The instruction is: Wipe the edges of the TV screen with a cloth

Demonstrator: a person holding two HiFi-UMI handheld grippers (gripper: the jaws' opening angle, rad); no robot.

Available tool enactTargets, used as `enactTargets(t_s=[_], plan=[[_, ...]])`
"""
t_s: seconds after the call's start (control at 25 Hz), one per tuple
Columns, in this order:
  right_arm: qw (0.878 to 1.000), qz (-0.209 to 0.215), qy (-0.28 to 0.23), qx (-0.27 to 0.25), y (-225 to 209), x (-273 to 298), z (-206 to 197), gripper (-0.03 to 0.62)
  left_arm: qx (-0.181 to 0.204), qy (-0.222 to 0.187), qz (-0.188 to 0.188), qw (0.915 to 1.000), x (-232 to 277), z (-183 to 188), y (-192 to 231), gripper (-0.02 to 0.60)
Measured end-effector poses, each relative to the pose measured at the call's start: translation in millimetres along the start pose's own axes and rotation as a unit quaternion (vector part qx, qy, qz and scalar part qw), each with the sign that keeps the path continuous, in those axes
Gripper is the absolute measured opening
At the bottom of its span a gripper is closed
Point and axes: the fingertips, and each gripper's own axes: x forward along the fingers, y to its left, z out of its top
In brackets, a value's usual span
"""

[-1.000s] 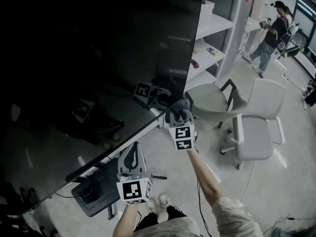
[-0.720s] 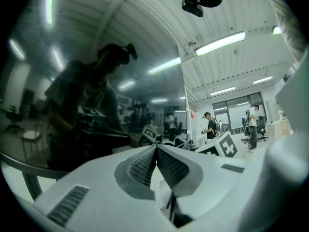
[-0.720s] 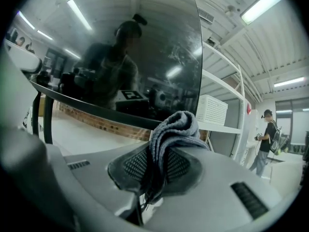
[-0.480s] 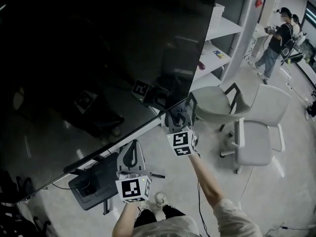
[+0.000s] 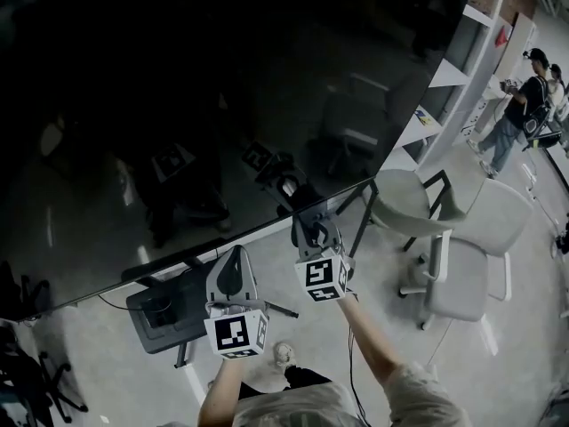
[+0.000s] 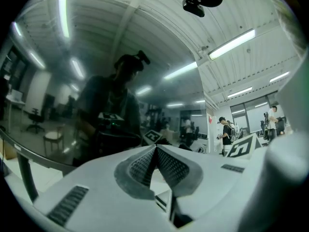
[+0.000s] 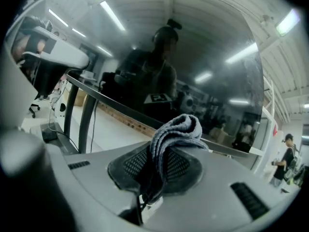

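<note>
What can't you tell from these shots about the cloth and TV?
- Head view: the right hand-held gripper hides the cloth, so contact with the edge of the TV screen is unclear.
- Head view: the screen's top and left edges are cut off by the frame.
- Both gripper views: dust on the screen is lost in reflections.

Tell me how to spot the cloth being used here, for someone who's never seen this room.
Start at the big black TV screen that fills most of the head view. Just below its lower edge is the right gripper. The cloth is the folded grey fabric clamped between that gripper's jaws, whereas the left gripper beside it is shut on nothing.
</note>
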Motion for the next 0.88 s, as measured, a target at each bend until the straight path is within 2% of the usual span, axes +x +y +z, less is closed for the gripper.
enactTargets(t_s=[0.12,0.2,0.6,0.72,0.88], plan=[[1.0,0.011,-0.006,0.005,7,-6,8,0.049,0.003,0.002,0.021,0.9998,-7,4,4,0.014],[1.0,0.017,-0.009,0.003,28,-7,17,0.049,0.002,0.004,0.036,0.9993,-20,3,24,0.014],[0.997,0.073,-0.026,-0.021,205,-8,84,0.049,0.005,0.001,0.098,0.9952,-127,10,163,0.015],[0.995,0.088,-0.029,-0.022,265,-6,107,0.049,0.007,-0.004,0.124,0.9923,-165,12,216,0.014],[0.996,0.078,-0.028,-0.016,337,-3,135,0.049,0.002,-0.006,0.155,0.9879,-228,12,294,0.014]])
